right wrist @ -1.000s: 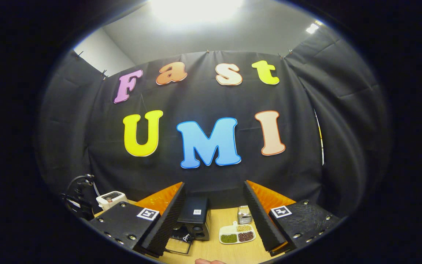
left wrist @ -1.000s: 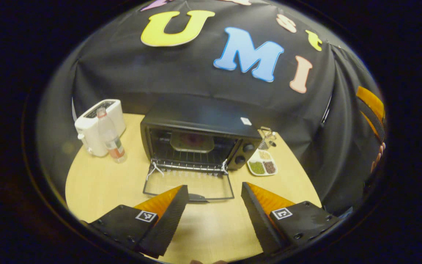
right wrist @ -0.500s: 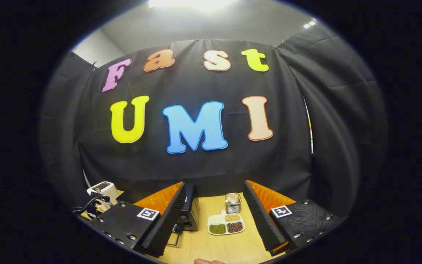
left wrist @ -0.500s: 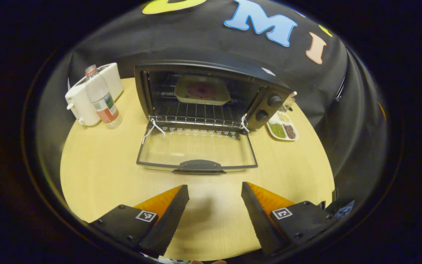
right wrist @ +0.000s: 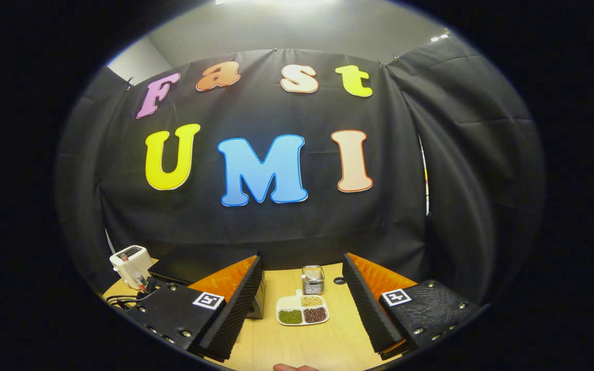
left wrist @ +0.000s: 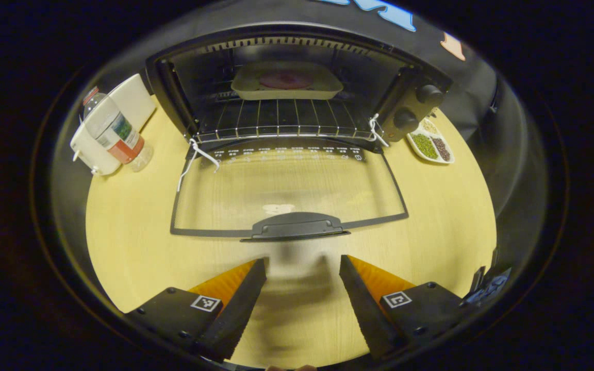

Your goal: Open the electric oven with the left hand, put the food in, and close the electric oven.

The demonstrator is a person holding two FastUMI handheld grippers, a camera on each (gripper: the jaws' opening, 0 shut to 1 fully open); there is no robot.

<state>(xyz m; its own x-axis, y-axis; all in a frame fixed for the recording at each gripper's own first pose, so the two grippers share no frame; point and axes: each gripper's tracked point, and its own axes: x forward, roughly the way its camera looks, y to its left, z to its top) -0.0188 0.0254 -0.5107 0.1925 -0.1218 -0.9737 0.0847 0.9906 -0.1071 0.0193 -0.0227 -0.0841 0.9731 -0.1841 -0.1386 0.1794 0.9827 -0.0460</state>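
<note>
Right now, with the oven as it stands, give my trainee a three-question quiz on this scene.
1. True or false: the black electric oven's glass door lies folded down flat.
2. What sits on the wire rack? A) beige tray holding dark red food B) plastic water bottle C) nothing
3. Fill in: the left tool hovers open just short of the door's black ____.

Key: 1 true; 2 A; 3 handle.
</note>
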